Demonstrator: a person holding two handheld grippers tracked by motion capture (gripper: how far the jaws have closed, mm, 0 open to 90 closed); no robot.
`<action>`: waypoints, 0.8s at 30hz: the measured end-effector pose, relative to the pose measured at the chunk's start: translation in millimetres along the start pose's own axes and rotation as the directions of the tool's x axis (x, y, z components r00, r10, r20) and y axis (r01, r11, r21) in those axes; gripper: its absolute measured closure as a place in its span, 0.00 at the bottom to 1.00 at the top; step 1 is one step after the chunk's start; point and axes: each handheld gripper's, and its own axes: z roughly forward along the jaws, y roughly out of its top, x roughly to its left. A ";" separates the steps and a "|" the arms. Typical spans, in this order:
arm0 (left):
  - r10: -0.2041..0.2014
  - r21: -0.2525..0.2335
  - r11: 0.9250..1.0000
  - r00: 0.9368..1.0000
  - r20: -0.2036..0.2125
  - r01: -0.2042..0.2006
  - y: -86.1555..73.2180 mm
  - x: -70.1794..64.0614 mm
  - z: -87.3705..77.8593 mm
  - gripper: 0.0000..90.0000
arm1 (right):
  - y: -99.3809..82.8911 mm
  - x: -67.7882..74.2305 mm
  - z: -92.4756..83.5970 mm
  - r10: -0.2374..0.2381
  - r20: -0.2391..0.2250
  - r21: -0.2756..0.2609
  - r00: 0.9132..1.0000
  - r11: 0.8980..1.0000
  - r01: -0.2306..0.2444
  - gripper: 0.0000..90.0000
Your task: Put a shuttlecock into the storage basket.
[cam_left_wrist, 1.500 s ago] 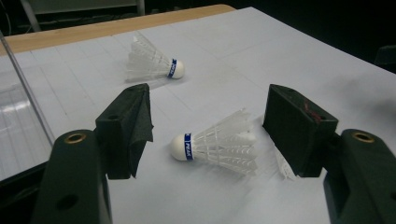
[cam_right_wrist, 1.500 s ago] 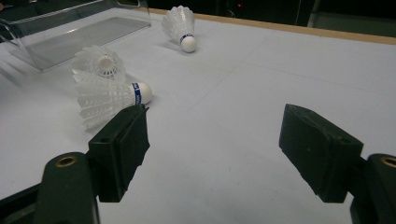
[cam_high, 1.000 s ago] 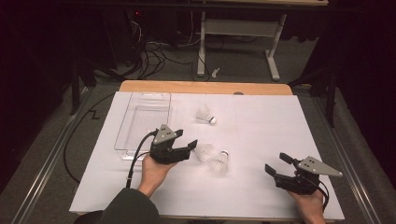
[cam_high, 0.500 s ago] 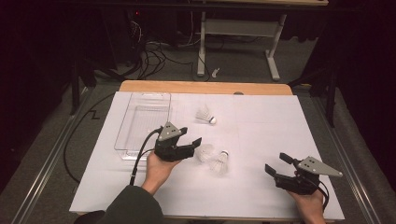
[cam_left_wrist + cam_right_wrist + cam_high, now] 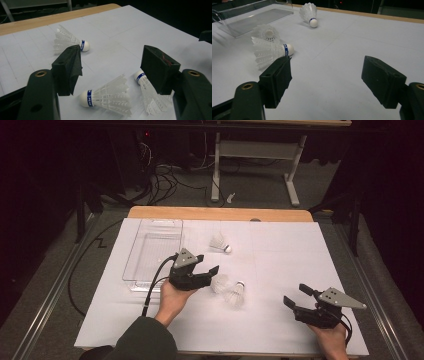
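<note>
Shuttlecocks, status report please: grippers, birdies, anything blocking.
Left gripper open, poised over the nearest shuttlecock. Right gripper open, empty, off to the side. Three shuttlecocks loose on the white sheet; clear tray empty. Second shuttlecock close beside the target.

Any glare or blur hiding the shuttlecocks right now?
High view: dim surroundings, white mat evenly lit, pair of shuttlecocks small and soft. Left gripper view: near shuttlecock sharp, no glare. Right gripper view: clear tray reflects slightly; jaws blurred.

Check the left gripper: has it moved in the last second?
Yes. In the high view the left gripper has moved up the table, away from the person, alongside the clear tray, jaws open by the two near shuttlecocks.
</note>
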 end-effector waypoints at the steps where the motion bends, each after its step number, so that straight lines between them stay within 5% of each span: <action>1: 0.002 0.003 1.000 1.000 0.002 -0.002 2.2 -0.7 1.7 0.37 | 0.0 0.0 0.0 0.000 -0.001 0.000 1.000 1.000 0.000 0.27; 16: -0.016 0.070 0.997 1.000 0.010 0.015 16.5 -5.2 8.6 0.39 | 0.0 -0.1 0.0 0.000 -0.002 0.000 1.000 1.000 0.000 0.27; 24: -0.035 0.167 0.986 0.999 0.020 0.031 26.1 -6.3 9.1 0.42 | 0.0 0.0 0.0 0.001 -0.002 0.001 1.000 1.000 -0.001 0.27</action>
